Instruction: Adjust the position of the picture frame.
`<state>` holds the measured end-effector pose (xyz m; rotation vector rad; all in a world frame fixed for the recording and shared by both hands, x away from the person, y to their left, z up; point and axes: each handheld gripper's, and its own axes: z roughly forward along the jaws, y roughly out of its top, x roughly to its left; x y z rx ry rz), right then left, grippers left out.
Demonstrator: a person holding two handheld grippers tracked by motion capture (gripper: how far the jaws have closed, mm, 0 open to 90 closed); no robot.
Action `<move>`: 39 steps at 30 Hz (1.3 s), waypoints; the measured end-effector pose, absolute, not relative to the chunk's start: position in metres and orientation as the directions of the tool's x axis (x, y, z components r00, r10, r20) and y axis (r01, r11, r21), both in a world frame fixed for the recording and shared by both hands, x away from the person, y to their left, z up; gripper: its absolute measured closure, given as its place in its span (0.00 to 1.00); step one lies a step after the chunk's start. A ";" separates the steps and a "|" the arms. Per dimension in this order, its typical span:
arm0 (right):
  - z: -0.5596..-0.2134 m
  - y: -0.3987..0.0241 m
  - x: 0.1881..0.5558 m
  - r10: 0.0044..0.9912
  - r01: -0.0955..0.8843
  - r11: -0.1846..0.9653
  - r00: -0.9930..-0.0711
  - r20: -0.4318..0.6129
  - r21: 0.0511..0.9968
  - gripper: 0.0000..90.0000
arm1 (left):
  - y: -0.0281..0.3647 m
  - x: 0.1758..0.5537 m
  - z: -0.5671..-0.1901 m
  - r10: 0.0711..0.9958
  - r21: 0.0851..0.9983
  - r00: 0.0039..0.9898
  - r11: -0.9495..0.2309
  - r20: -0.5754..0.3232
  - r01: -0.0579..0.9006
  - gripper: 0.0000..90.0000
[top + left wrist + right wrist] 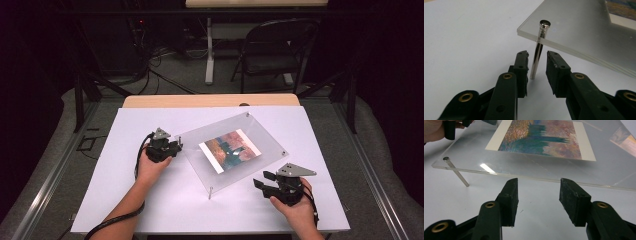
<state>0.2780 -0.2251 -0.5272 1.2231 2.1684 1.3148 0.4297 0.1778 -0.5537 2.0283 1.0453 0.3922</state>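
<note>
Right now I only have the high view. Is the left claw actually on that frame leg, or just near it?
Observer: Just near. The left claw straddles the metal leg, jaws open, with a gap on each side.
Operator: Leg straight?
Observer: Tilted. It passes through the corner of the acrylic frame, capped on top.
Operator: Right claw?
Observer: The right claw is open and faces the frame's near edge without touching it.
</note>
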 end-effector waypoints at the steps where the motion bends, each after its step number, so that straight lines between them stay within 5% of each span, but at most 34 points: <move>1: -0.527 -0.226 0.277 0.802 0.501 0.209 -0.580 0.146 0.840 0.55 | 0.177 0.431 -0.555 0.789 0.772 0.608 -0.334 -0.085 0.541 0.80; 19: -0.528 -0.230 0.267 0.810 0.511 0.199 -0.565 0.153 0.836 0.55 | 0.170 0.442 -0.562 0.791 0.765 0.602 -0.321 -0.107 0.558 0.91; 39: -0.530 -0.209 0.256 0.757 0.527 0.189 -0.616 0.219 0.828 0.60 | 0.170 0.436 -0.550 0.784 0.758 0.609 -0.327 -0.115 0.564 0.92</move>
